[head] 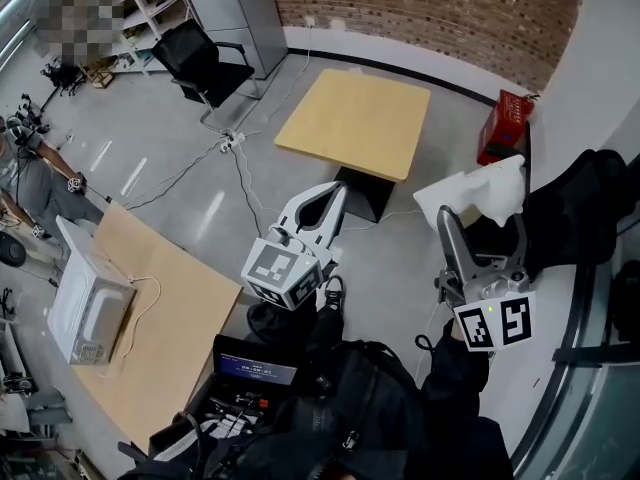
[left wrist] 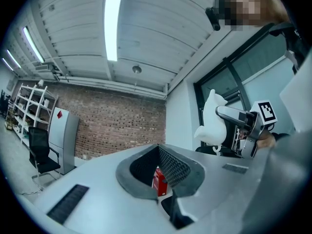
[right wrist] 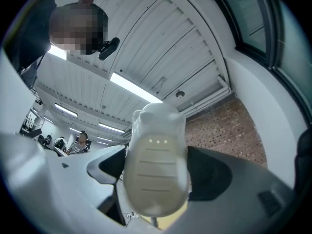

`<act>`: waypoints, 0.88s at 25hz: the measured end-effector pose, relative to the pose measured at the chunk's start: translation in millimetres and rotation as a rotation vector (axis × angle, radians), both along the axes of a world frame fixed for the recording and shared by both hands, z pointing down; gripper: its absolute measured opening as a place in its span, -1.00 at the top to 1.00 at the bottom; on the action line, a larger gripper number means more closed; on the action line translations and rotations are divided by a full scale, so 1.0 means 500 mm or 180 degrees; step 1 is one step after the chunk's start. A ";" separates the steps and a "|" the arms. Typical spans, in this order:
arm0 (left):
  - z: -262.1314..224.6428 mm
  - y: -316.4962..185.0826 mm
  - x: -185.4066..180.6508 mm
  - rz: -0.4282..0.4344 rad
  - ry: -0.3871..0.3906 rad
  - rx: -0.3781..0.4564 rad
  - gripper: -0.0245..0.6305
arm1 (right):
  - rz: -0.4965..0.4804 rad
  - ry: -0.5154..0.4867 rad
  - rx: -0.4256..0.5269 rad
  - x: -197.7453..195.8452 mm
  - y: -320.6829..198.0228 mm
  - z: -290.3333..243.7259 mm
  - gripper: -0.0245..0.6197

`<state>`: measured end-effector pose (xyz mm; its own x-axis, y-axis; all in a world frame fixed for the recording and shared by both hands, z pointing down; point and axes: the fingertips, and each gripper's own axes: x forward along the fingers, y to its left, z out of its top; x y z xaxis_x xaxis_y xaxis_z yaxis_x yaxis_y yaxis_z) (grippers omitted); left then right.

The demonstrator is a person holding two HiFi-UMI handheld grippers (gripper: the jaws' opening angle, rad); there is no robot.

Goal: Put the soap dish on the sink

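My right gripper (head: 478, 216) is shut on the white soap dish (head: 482, 190), an animal-shaped piece held up in the air at the right of the head view. In the right gripper view the soap dish (right wrist: 156, 172) fills the space between the jaws of the right gripper (right wrist: 157, 179), its ribbed underside facing the camera. My left gripper (head: 322, 206) hangs in mid-air to its left, its tips together with nothing between them. The left gripper view shows the left gripper (left wrist: 159, 152), the soap dish (left wrist: 212, 120) and the right gripper (left wrist: 240, 119). No sink is in view.
Below lie a square yellow table (head: 355, 118), a red box (head: 503, 126), a black chair (head: 205, 63), and floor cables (head: 235, 153). A white microwave (head: 85, 306) sits on a wooden table (head: 175, 313). A laptop (head: 255, 368) is near me. A person (head: 30, 173) stands far left.
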<state>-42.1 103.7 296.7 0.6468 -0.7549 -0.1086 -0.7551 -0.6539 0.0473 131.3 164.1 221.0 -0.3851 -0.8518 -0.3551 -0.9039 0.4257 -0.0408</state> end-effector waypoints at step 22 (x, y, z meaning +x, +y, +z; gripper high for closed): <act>-0.003 -0.425 0.003 0.0133 0.0047 -0.0116 0.92 | 0.0152 0.0053 0.0028 -0.007 -0.399 -0.025 -0.36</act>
